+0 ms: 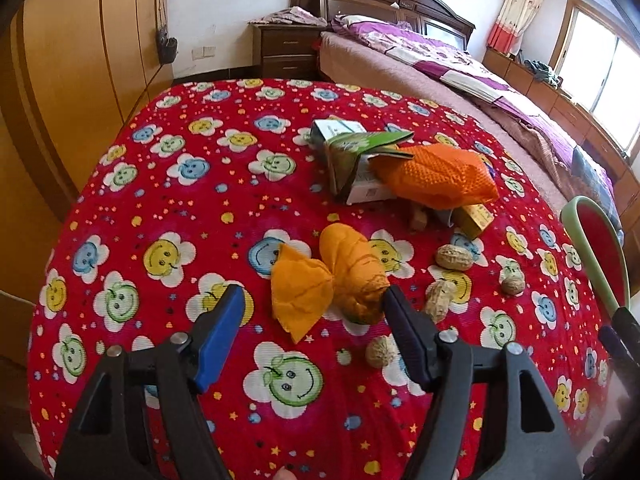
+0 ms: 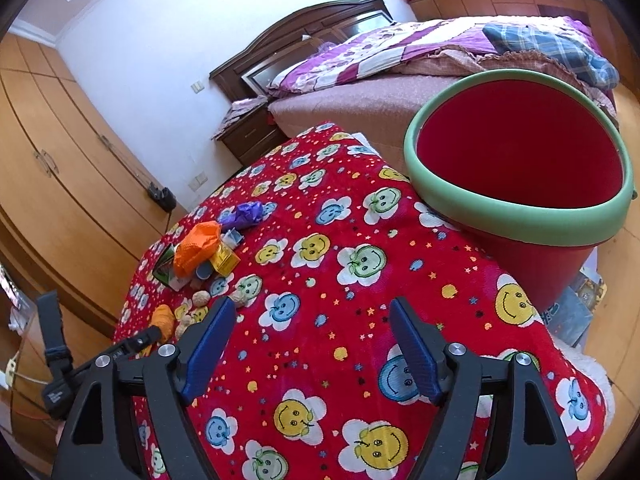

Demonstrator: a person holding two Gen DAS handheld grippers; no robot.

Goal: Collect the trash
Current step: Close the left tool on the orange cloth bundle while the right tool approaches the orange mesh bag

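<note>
A twisted yellow-orange wrapper [image 1: 332, 276] lies on the red smiley tablecloth [image 1: 168, 184], right in front of my open left gripper [image 1: 314, 296], whose fingertips flank it. Behind it lie an orange mesh bag [image 1: 436, 174] over green-white cartons [image 1: 352, 160], a small yellow box [image 1: 476, 218] and several peanut shells [image 1: 454, 258]. My right gripper [image 2: 312, 312] is open and empty above the cloth [image 2: 328, 280]. A red bin with a green rim [image 2: 516, 216] stands at the table's right edge. The trash pile [image 2: 200, 248] shows far left in the right wrist view, with a purple wrapper [image 2: 246, 214].
A bed [image 1: 440, 68] with purple bedding stands behind the table, with a nightstand [image 1: 286, 50] beside it. Wooden wardrobes [image 1: 80, 60] line the left wall. The bin's rim [image 1: 592, 248] shows at the right in the left wrist view. My left gripper's body [image 2: 120, 348] shows low left.
</note>
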